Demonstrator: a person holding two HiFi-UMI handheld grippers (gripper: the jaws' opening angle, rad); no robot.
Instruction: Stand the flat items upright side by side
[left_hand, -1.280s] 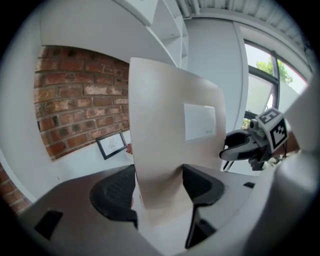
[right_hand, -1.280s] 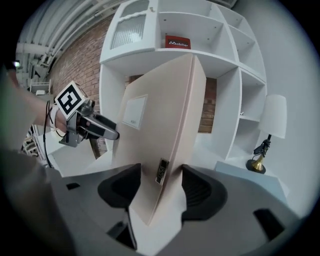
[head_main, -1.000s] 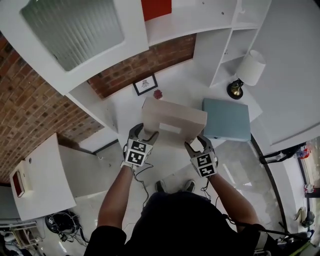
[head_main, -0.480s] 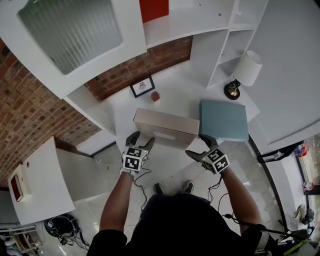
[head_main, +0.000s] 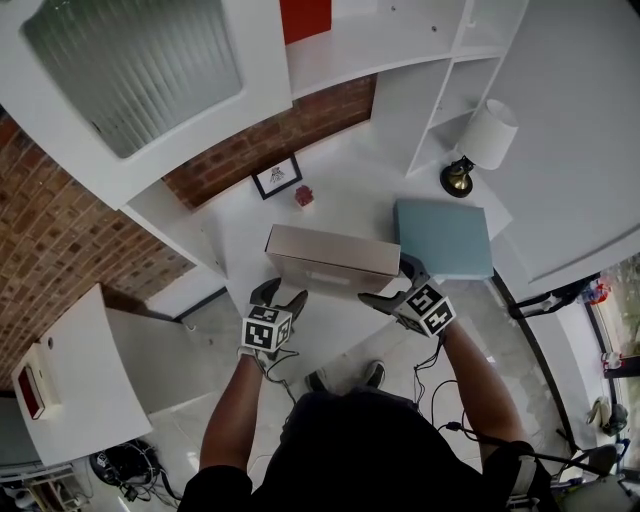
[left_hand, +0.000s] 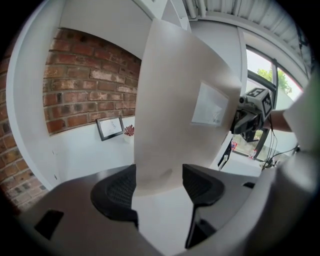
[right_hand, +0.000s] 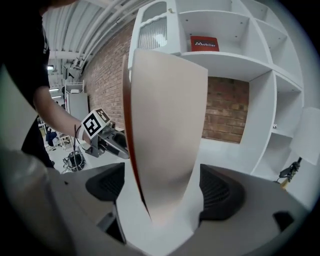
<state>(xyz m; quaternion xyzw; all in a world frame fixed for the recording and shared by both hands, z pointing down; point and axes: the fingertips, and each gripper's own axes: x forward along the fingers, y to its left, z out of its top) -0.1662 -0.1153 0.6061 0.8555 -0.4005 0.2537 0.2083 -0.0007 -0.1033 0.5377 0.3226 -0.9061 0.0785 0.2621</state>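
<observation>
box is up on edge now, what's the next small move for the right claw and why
Probably draw the right claw back off the beige box. Its jaws have just been opening and stand clear of the box, which stands upright with the left claw on its other end; the teal flat item lies flat beside it.

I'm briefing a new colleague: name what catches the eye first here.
The beige box stands on edge on the white table, the left claw clamped on one end, the right claw, whose jaws have just been opening, loose around the other. A blue flat item lies flat beside it, near a white lamp.
</observation>
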